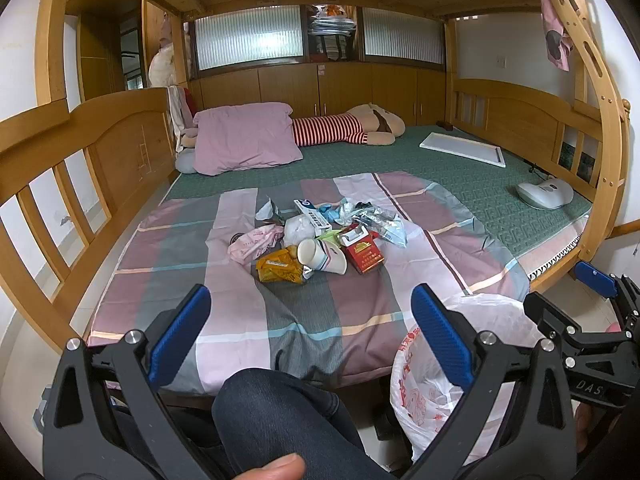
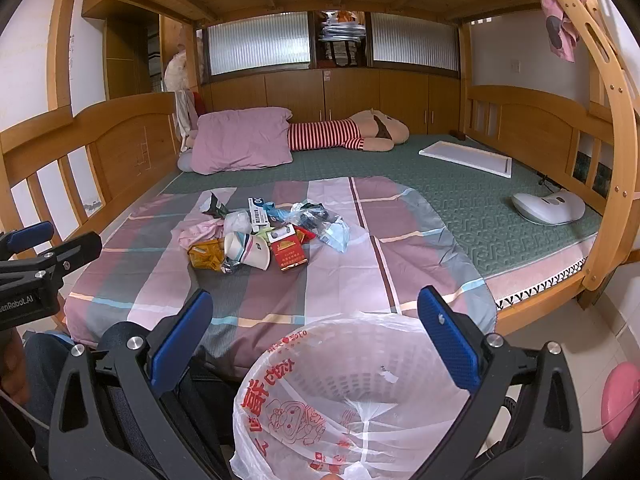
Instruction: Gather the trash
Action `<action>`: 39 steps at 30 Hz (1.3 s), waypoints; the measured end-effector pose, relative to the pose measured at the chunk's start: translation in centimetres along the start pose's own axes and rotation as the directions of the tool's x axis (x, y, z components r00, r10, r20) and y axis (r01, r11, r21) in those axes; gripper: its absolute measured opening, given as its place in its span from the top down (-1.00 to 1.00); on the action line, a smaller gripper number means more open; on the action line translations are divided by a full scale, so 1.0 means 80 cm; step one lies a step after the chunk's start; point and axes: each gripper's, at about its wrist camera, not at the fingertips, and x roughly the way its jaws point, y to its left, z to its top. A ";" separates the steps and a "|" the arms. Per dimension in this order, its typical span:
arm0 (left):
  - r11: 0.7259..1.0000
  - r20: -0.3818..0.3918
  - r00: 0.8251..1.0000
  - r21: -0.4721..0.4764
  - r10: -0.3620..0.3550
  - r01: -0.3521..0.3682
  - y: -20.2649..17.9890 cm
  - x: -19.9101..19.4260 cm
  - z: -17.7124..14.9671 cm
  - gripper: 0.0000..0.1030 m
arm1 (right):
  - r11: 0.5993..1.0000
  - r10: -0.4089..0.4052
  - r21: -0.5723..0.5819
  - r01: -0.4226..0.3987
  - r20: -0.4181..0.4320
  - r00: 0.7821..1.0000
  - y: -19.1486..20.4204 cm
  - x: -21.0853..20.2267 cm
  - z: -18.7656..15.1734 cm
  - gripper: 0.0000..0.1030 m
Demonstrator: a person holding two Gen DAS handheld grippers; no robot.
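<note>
A pile of trash lies on the striped sheet: a white paper cup [image 1: 322, 256] on its side, a red cigarette box [image 1: 362, 254], a yellow snack wrapper [image 1: 280, 268], a pink wrapper [image 1: 256, 240] and clear plastic bags [image 1: 380, 220]. The cup [image 2: 248, 250] and red box [image 2: 288, 254] also show in the right wrist view. A white bin lined with a red-printed plastic bag [image 2: 348, 392] stands at the bed's near edge, also in the left wrist view [image 1: 432, 384]. My left gripper [image 1: 310, 332] is open and empty, short of the pile. My right gripper [image 2: 314, 336] is open and empty above the bin.
The bed has wooden rails left and right. A pink pillow [image 1: 244, 140], a striped plush toy [image 1: 348, 130], a white board [image 1: 464, 148] and a white device [image 1: 544, 194] lie farther back. The person's knee [image 1: 280, 412] is below the left gripper. A pink object [image 2: 620, 400] lies on the floor.
</note>
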 end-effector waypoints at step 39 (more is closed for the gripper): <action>1.000 -0.008 1.000 0.001 -0.001 0.001 -0.003 0.002 -0.005 -0.94 | 1.000 -0.003 0.010 0.004 -0.015 1.000 -0.002 0.004 0.000 -0.94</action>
